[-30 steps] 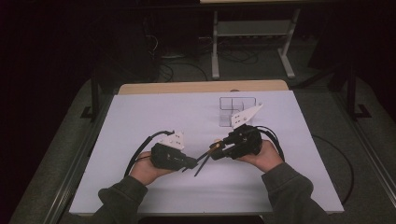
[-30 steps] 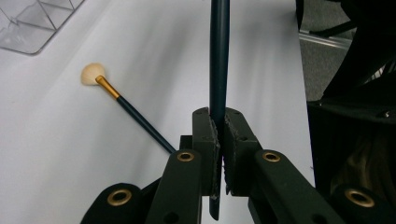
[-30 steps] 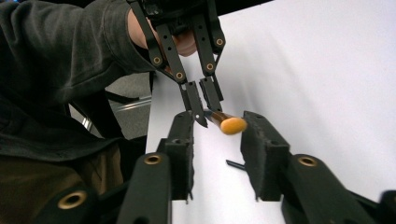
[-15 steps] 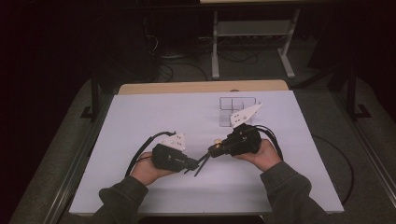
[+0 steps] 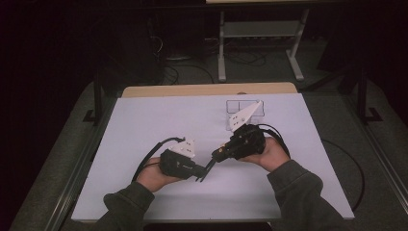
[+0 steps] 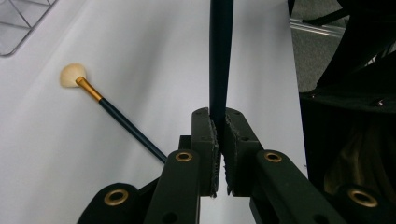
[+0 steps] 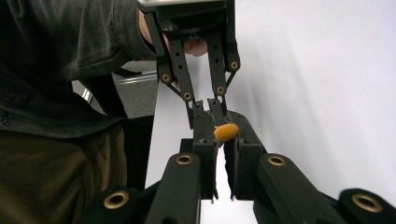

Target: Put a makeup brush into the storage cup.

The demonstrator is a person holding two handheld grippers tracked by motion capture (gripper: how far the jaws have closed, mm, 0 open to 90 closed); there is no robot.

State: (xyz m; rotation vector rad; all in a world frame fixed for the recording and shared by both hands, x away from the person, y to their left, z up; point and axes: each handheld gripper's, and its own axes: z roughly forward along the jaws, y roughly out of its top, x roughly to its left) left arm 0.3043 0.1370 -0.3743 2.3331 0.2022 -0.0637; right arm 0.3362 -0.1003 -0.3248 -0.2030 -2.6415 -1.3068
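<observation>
The top edge of the left gripper view is cutting off the dark handle (image 6: 220,56) clamped between the left gripper (image 6: 219,140) fingers, hiding its far end. A second brush (image 6: 109,112) is slipping behind those fingers, its handle end hidden. The wire grid (image 6: 21,21) is running off the corner. In the high view, the brushes are looking too small to tell apart.

Two makeup brushes (image 6: 126,123), two claws (image 5: 204,172), one wire tray (image 5: 240,107)
</observation>
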